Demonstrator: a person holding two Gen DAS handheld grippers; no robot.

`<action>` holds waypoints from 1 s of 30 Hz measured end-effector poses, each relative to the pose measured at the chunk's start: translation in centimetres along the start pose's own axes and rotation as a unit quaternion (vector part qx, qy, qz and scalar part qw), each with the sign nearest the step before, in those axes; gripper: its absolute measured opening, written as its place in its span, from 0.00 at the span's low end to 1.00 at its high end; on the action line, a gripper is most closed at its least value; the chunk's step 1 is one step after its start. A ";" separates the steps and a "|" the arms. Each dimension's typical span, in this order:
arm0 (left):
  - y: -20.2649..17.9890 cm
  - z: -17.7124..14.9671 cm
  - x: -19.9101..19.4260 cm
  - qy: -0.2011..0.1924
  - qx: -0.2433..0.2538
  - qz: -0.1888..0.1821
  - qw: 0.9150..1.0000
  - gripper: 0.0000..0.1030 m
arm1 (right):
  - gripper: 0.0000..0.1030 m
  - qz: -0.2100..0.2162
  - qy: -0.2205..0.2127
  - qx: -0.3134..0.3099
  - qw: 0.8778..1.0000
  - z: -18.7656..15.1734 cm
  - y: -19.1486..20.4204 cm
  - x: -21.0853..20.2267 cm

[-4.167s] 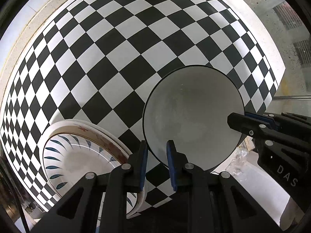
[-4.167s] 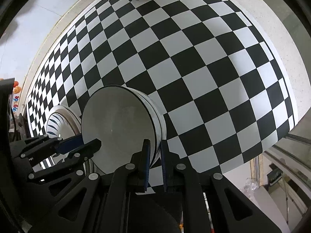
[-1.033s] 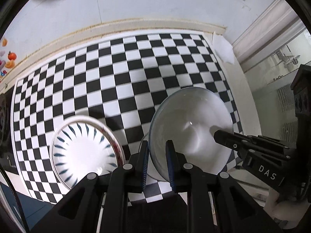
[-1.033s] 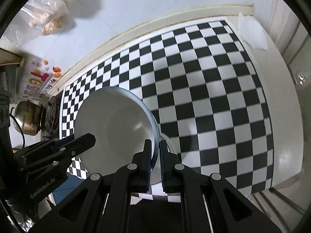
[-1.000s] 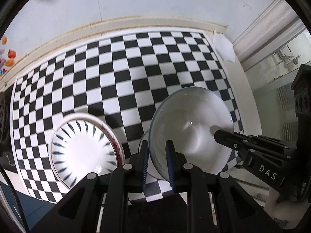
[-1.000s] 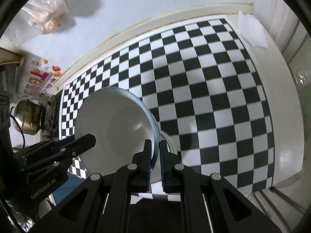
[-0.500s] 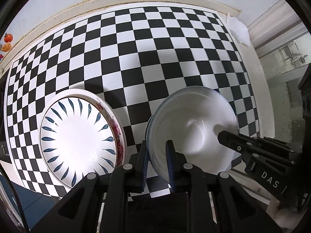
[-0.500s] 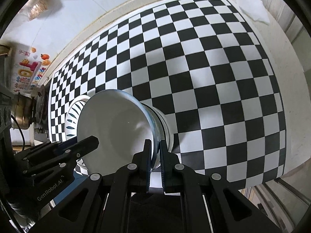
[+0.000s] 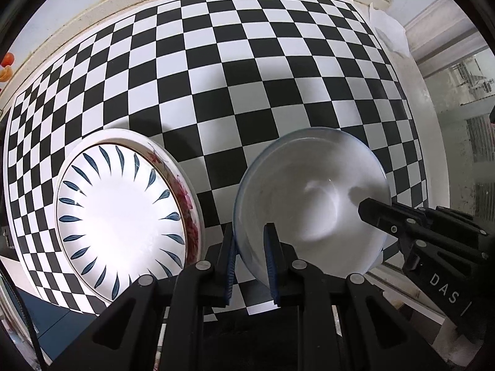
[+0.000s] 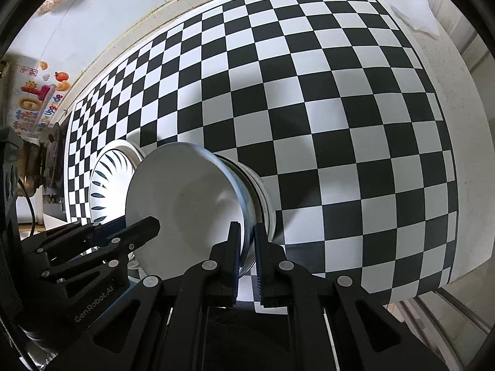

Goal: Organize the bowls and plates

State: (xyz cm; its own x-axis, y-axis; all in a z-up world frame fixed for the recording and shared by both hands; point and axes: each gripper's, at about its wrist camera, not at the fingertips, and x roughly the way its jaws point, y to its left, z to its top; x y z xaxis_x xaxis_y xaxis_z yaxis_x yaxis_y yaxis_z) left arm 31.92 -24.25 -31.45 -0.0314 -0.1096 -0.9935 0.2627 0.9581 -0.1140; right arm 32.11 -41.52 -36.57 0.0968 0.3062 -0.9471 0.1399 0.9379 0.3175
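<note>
A white bowl (image 9: 312, 204) with a thin blue rim is held over the checkered counter by both grippers. My left gripper (image 9: 249, 249) is shut on its near-left rim. My right gripper (image 10: 246, 247) is shut on its right rim and also shows in the left wrist view (image 9: 383, 216). Under the bowl a second white bowl (image 10: 261, 191) sits on the counter, partly hidden. A stack of plates (image 9: 123, 213), the top one white with blue leaf marks, lies to the left and also shows in the right wrist view (image 10: 108, 182).
The black-and-white checkered counter (image 9: 247, 77) stretches to a cream back edge and wall. A crumpled white paper (image 10: 411, 12) lies at the far right corner. The counter's right edge (image 10: 464, 216) drops off beside a glass door. A stove and kettle area (image 10: 27, 160) is far left.
Both grippers have come down and closer to the counter with the bowl. The bowl now sits low over the second bowl. The plate stack looks larger and nearer.
</note>
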 end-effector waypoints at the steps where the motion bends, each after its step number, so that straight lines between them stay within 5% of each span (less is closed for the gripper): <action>1: 0.0 0.0 0.2 0.002 0.001 0.000 1.000 0.15 | 0.10 -0.003 0.001 -0.001 1.000 0.0 0.0 0.0; 20: 0.4 0.1 -0.7 -0.012 -0.001 -0.005 1.000 0.15 | 0.17 -0.013 0.011 0.010 1.000 0.0 0.1 0.4; 30: 1.1 -2.9 -6.7 -0.078 0.009 0.001 0.997 0.16 | 0.19 -0.014 -0.024 -0.001 1.000 -2.4 1.2 -3.3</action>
State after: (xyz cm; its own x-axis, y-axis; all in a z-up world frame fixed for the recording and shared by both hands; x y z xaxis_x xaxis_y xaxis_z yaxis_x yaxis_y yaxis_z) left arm 29.64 -21.68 -24.94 0.1190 -0.1488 -0.9817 0.2792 0.9538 -0.1107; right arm 29.63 -41.04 -33.19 0.1402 0.2720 -0.9520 0.1415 0.9461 0.2912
